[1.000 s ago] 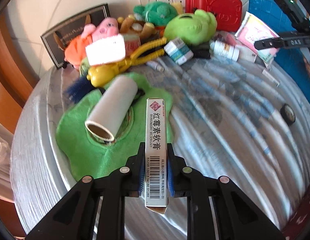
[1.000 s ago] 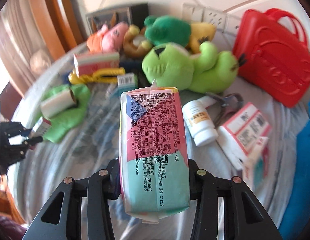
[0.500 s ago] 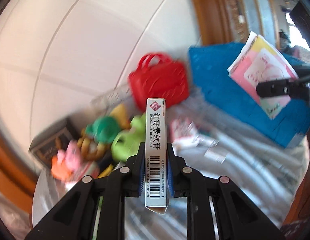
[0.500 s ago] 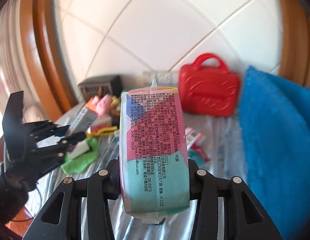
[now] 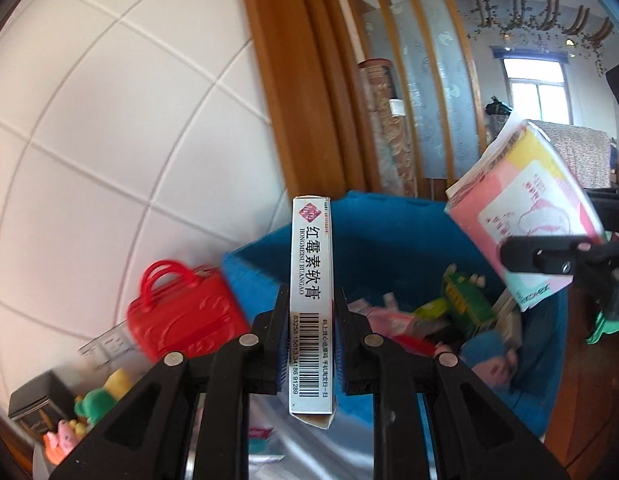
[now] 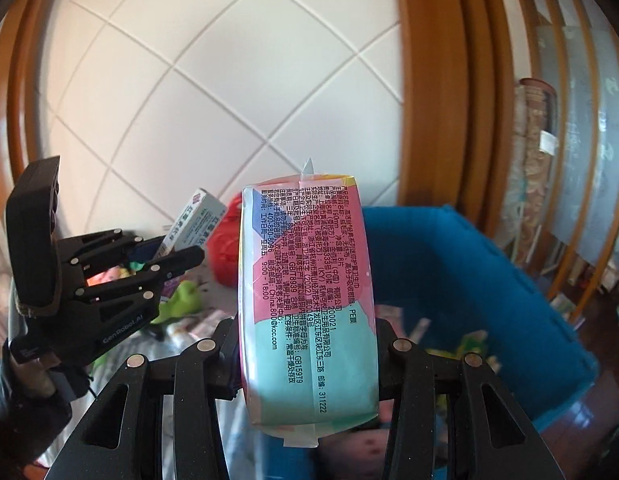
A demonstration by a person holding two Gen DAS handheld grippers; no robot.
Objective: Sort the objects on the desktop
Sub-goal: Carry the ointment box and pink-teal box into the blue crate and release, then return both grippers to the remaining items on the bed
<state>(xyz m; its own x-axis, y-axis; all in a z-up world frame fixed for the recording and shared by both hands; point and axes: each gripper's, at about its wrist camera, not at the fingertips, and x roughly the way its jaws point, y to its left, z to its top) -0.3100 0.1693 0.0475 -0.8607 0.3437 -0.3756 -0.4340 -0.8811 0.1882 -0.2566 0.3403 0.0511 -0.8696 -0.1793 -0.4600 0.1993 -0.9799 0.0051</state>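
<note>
Left wrist view | left gripper (image 5: 309, 340) clamped on slim white cardboard ointment box (image 5: 311, 304), raised over blue fabric storage bin (image 5: 389, 236) | right gripper (image 6: 305, 356) clamping pink-and-teal plastic pad packet (image 6: 309, 300) alongside | likely both for dropping in.

A white tiled wall (image 5: 109, 128) with diagonal grout lines fills the background. Beside it stands a wooden door frame (image 5: 305, 80), then frosted glass panels (image 5: 425, 92) and a bright window (image 5: 537, 84) farther off.
</note>
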